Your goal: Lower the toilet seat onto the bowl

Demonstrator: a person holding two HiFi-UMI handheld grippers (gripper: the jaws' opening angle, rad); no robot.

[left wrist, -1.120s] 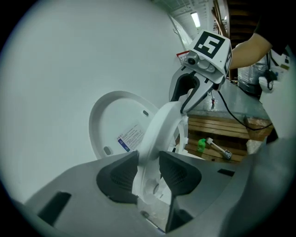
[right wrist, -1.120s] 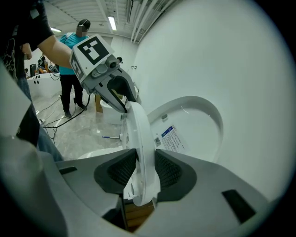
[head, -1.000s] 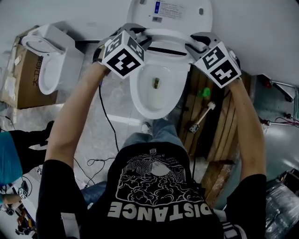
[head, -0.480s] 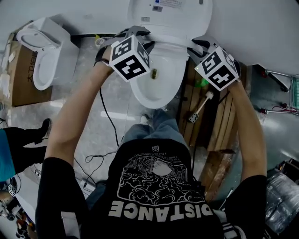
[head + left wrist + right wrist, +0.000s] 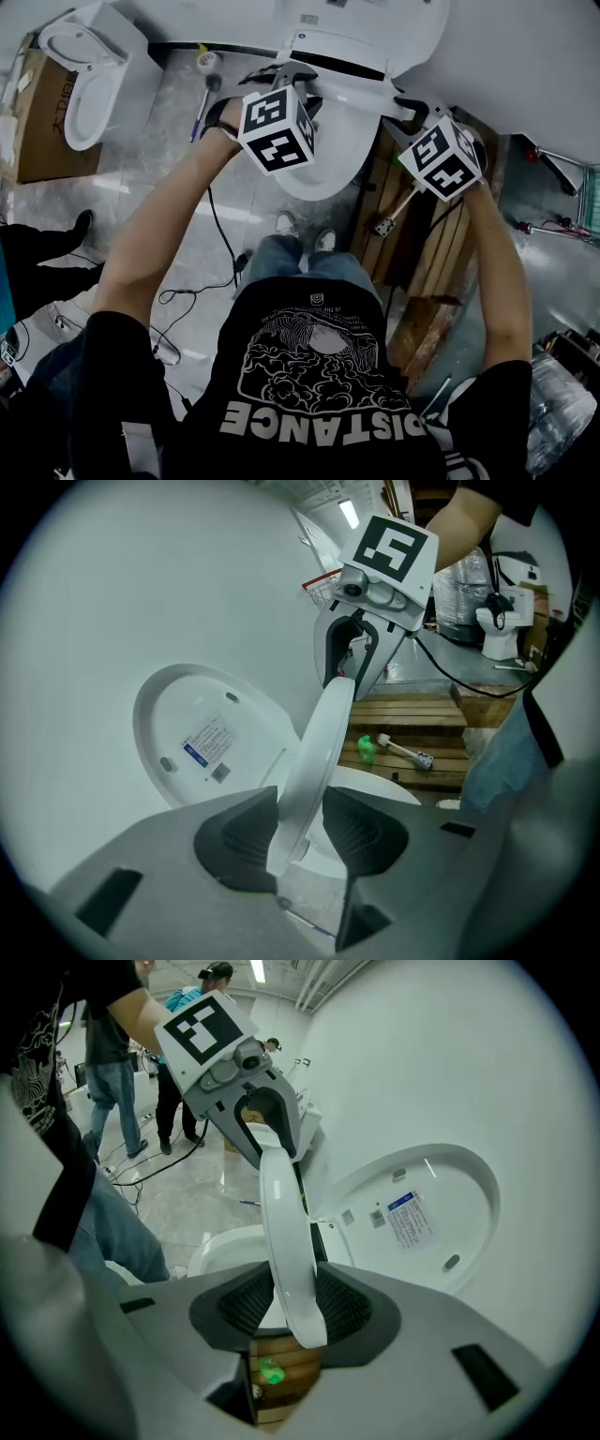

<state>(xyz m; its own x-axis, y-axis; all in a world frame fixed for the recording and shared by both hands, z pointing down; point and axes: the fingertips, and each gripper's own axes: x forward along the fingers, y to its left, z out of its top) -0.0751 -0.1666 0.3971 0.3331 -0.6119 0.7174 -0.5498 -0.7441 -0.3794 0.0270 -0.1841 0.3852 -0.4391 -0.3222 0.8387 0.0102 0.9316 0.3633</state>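
Note:
The white toilet seat (image 5: 349,70) stands partly lowered, tilted between the upright lid (image 5: 375,19) and the bowl (image 5: 323,173). My left gripper (image 5: 286,80) is shut on the seat's left rim, and my right gripper (image 5: 412,105) is on its right rim. In the left gripper view the seat rim (image 5: 314,761) runs edge-on between the dark pads (image 5: 234,841) of the left gripper (image 5: 300,832). The right gripper view has the seat rim (image 5: 286,1241) inside the right gripper (image 5: 292,1307). Its jaws have just been opening a little, and the pads (image 5: 342,1307) still touch the rim.
A second toilet (image 5: 80,84) sits on a cardboard box (image 5: 37,131) at the far left. A wooden pallet (image 5: 422,262) with a toilet brush (image 5: 398,214) and a green bottle (image 5: 366,751) lies right of the bowl. Cables (image 5: 216,244) cross the floor. People (image 5: 112,1082) stand behind.
The seat has swung down from beside the lid towards the bowl and now hides the bowl's back part. Both grippers came down and towards me with it.

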